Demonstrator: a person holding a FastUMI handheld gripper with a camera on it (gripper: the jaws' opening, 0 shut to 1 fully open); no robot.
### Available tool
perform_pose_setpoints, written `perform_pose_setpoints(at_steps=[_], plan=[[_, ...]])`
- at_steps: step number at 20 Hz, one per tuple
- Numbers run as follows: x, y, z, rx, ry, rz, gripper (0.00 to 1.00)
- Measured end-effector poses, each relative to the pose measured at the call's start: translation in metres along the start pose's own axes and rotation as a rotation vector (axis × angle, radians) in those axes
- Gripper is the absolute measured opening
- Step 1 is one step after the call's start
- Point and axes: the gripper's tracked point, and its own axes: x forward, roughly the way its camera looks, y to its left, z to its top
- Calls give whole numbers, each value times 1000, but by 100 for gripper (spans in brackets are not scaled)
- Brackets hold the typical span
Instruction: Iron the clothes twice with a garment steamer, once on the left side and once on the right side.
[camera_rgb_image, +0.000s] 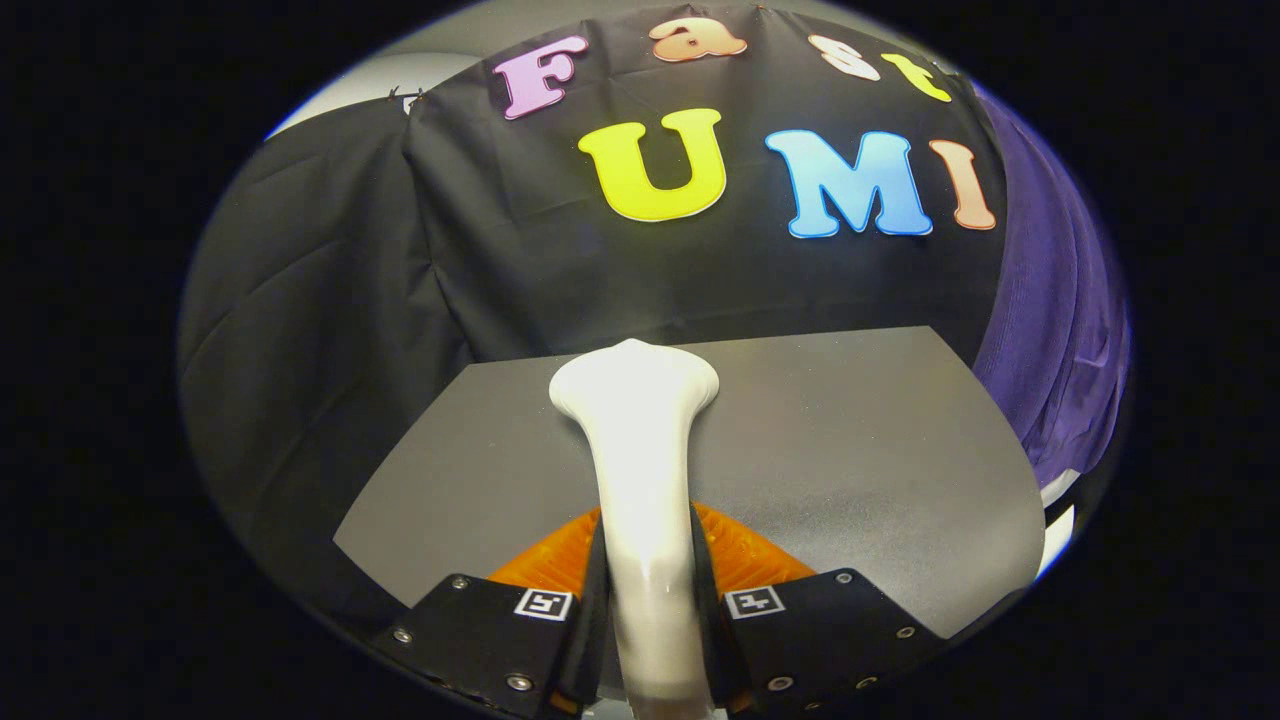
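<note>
In the gripper view, the two-finger gripper (648, 590) with black housings and orange ribbed finger pads (745, 555) is clamped on the handle of a glossy white plastic garment steamer (640, 470). Both fingers press against the slim handle from either side, and the handle runs straight up between them. Each black housing carries a small square black-and-white marker (754, 602) close to the handle.

Beyond the fingertips the steamer widens into a flared, rounded head, which points away from the camera. The head shows in front of the far edge of a flat matte grey tabletop (850, 440) that spreads out under and around the fingers. Whether the head touches the tabletop or is held above it cannot be told from this angle.

Behind the tabletop hangs the black cloth booth wall (500, 250), creased and folded on its left part. To the right of the tabletop, well apart from the steamer head, hangs a dark purple fabric garment (1050, 330) with soft vertical folds; its lower hem drops past the table's right edge. Just below that hem a small white patch (1058, 487) shows, too small to identify.
</note>
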Motion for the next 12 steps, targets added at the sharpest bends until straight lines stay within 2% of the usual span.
perform_pose_setpoints(at_steps=[3, 5, 12], plan=[[-1, -2, 2, -76, -13, -65, 31], [-1, -2, 1, -125, -18, -101, 28], [-24, -1, 19, -164, -177, -137, 27]])
